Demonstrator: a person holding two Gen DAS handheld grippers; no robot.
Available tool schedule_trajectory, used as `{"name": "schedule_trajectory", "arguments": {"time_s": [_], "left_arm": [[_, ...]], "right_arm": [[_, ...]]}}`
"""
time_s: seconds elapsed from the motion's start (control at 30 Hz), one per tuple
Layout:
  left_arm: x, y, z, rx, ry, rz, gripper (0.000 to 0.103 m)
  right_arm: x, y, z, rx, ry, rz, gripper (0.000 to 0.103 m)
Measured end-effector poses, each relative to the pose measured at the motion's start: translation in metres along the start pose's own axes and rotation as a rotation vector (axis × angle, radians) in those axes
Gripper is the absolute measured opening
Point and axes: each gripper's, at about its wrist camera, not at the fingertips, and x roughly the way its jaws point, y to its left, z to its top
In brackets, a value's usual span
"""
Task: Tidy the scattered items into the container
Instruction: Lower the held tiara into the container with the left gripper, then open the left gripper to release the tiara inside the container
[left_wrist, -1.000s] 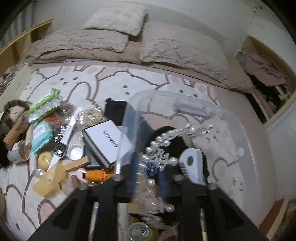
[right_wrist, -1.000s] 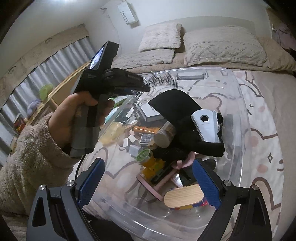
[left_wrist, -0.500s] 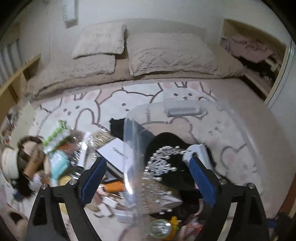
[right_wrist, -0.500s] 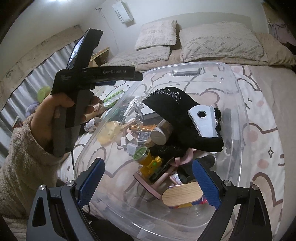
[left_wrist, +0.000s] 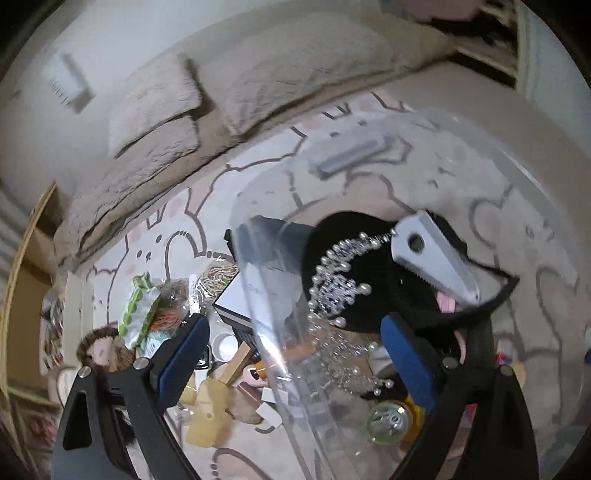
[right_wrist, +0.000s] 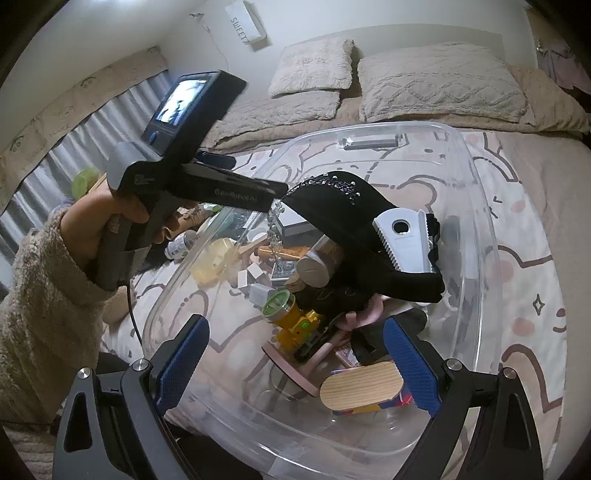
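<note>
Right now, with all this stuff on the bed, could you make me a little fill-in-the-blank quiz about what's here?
1. The clear plastic container sits on a blanket printed with cartoon ____.
2. The pearl necklace lies draped over a ____ cloth inside the container.
3. The left gripper has its blue pads spread apart, with ____ held between them.
4. The sign on the wall reads ____.

Missing words: rabbits; black; nothing; SWEET

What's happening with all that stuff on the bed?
A person is tidying scattered things into a clear plastic tub on the bed. The left gripper hangs open over the tub's edge, and a pearl tiara lies inside on black cloth. The right gripper waits open and empty. More clutter sits outside.
</note>
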Motion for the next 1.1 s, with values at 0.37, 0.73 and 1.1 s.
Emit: {"name": "schedule_trajectory", "arguments": {"time_s": [0.37, 0.73, 1.1], "left_arm": [[0.020, -0.035, 0.041, 0.118, 0.048, 0.032, 0.056], [0.053, -0.005, 0.029, 0.013, 0.143, 0.014, 0.006], [0.011, 0.025, 0.010, -0.279, 0.081, -0.196, 0.006]], "right_arm": [[0.001, 0.002, -0.001, -0.010, 0.004, 0.008, 0.095], [0.000, 0.003, 0.000, -0.007, -0.004, 0.020, 0.095], [0.000, 0.013, -0.001, -0.029, 0.000, 0.038, 0.095]]}}
